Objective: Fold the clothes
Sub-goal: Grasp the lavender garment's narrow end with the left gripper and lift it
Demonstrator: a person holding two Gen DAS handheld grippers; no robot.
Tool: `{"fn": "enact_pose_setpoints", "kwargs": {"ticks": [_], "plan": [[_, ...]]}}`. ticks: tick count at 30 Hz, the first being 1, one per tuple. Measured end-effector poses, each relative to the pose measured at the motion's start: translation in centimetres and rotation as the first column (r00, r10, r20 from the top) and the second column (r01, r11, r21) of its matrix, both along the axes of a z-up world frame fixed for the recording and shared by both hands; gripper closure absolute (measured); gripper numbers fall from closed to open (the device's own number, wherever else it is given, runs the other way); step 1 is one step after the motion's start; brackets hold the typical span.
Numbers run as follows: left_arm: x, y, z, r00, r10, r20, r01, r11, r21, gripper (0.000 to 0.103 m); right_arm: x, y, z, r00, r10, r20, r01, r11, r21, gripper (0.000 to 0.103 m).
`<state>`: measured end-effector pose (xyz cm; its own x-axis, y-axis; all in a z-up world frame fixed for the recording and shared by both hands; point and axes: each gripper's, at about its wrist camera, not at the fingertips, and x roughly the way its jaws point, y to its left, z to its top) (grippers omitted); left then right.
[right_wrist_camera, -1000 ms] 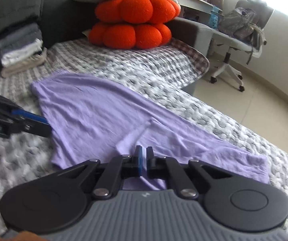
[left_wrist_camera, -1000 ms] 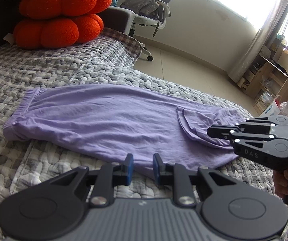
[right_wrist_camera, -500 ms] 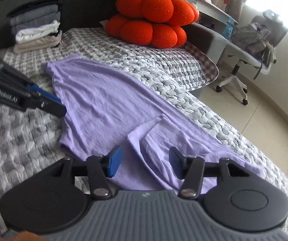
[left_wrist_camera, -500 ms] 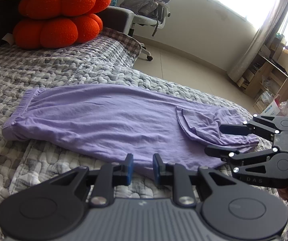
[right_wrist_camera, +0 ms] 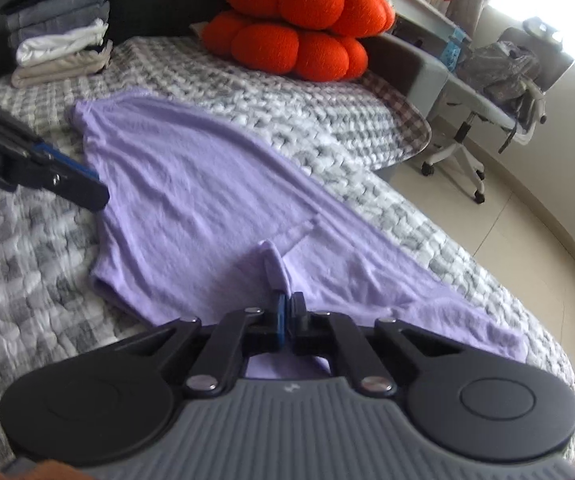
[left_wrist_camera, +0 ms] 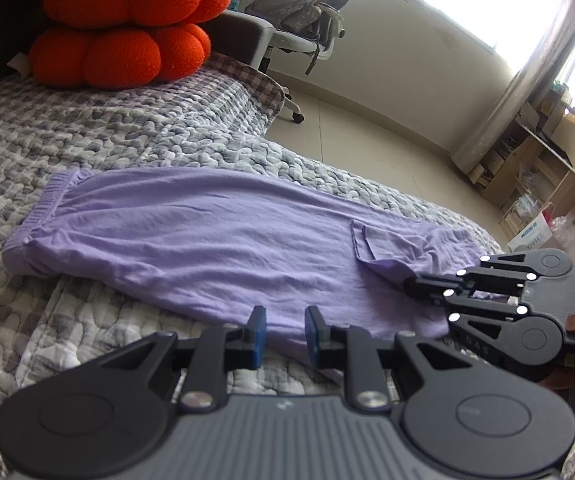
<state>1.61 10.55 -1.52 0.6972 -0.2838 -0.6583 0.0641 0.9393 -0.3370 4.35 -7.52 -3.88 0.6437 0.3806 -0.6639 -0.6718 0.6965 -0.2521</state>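
Purple garment (left_wrist_camera: pixel 207 240) is being kept spread flat along the quilted bed (left_wrist_camera: pixel 107 136). Its turned-over flap (right_wrist_camera: pixel 275 268) is being pinched by the right claw (right_wrist_camera: pixel 286 312), clamped tight, probably for straightening. Left claw (left_wrist_camera: pixel 285 332) is being held slightly apart, empty, beside the near hem.

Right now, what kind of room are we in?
Most likely a bedroom that doubles as a study. There is a quilted bed with orange cushions, a stack of folded clothes, and a desk chair by the window.
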Motion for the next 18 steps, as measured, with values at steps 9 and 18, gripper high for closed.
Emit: {"fn": "enact_pose_setpoints", "kwargs": {"ticks": [9, 18], "plan": [[0.5, 1.1, 0.2, 0.999, 0.033, -0.031, -0.036, 0.995, -0.098, 0.071, -0.3, -0.2, 1.3, 0.999, -0.041, 0.036, 0.038, 0.997, 0.07, 0.102], [3.0, 4.1, 0.7, 0.985, 0.109, -0.132, -0.152, 0.914, -0.377, 0.071, -0.7, 0.6, 1.1, 0.998, -0.036, 0.052, 0.033, 0.998, 0.055, 0.102]]}}
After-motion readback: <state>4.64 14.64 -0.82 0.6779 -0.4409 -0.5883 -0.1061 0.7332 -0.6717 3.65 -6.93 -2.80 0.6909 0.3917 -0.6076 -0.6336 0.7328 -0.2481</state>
